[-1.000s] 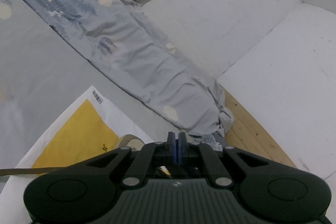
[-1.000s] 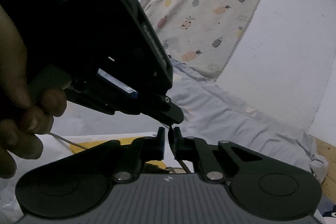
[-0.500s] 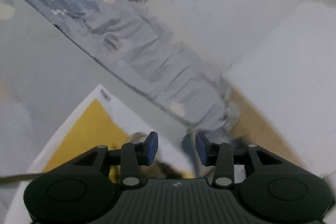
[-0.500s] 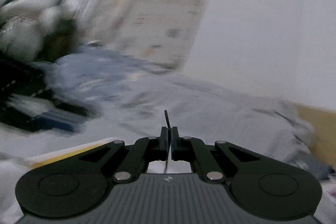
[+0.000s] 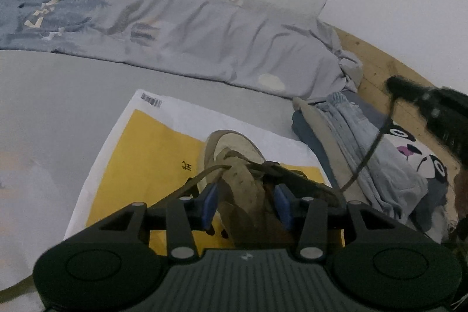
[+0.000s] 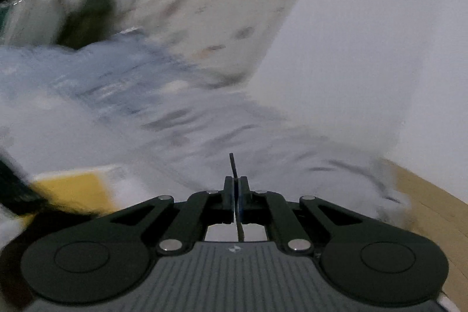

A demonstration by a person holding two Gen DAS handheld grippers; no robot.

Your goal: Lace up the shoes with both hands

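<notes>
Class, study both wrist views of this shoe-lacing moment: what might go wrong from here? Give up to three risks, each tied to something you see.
1. The right gripper pinches the lace close to its tip; a hard pull may slip it free.
2. The left gripper is opening, its jaws straddling the shoe without clamping, so the shoe may get dragged along the yellow paper.
3. The blurred right view suggests fast motion; the lace could jerk out of its eyelet.
</notes>
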